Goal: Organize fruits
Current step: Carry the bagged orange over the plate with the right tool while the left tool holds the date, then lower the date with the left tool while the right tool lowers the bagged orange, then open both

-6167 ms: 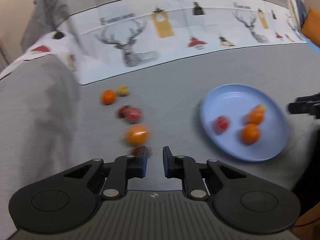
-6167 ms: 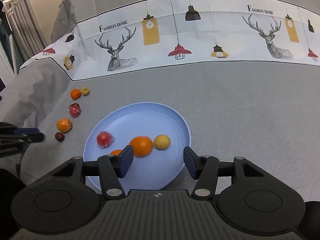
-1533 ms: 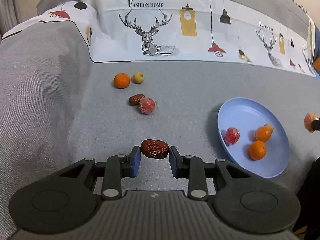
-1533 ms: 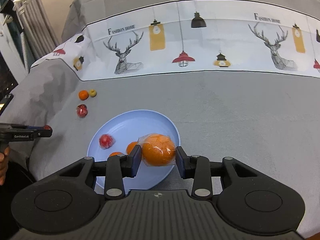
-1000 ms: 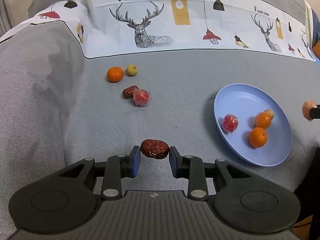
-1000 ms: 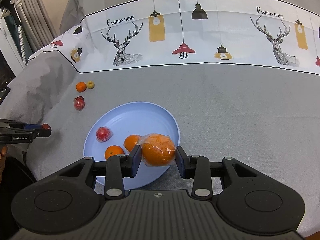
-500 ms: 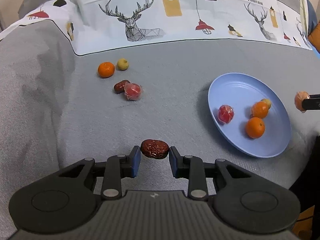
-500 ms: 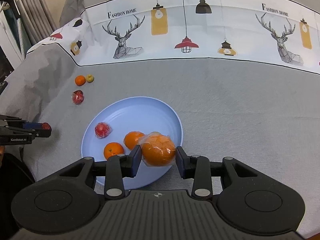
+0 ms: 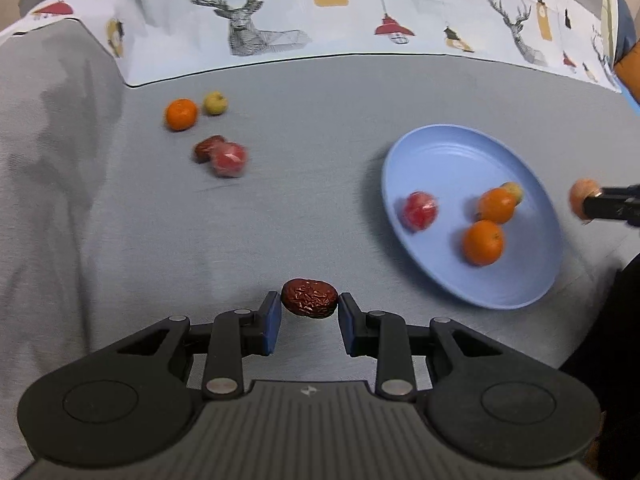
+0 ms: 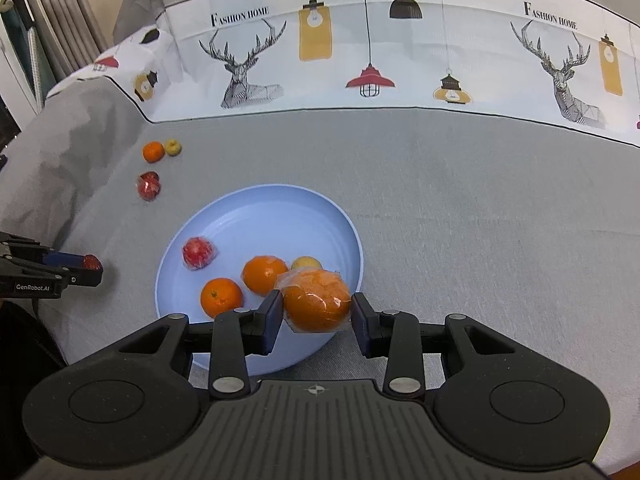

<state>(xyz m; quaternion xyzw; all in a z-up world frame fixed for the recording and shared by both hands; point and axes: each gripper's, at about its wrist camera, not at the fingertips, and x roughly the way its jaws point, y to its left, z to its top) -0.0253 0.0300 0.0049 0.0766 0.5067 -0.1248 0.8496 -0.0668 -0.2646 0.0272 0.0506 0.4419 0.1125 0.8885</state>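
Grey cloth surface [image 10: 460, 208], white band printed with deer and lamps along far edge. Left claw [image 9: 309, 312] clamps wrinkled red date [image 9: 309, 298] above cloth. Beyond it to left: small orange [image 9: 181, 114], yellowish fruit [image 9: 215, 103], another date touching wrapped red fruit [image 9: 228, 158]. Right claw [image 10: 316, 315] grips plastic-wrapped orange [image 10: 317, 302] over near rim of blue plate [image 10: 272, 216]. Plate holds two oranges, wrapped red fruit, yellow fruit.
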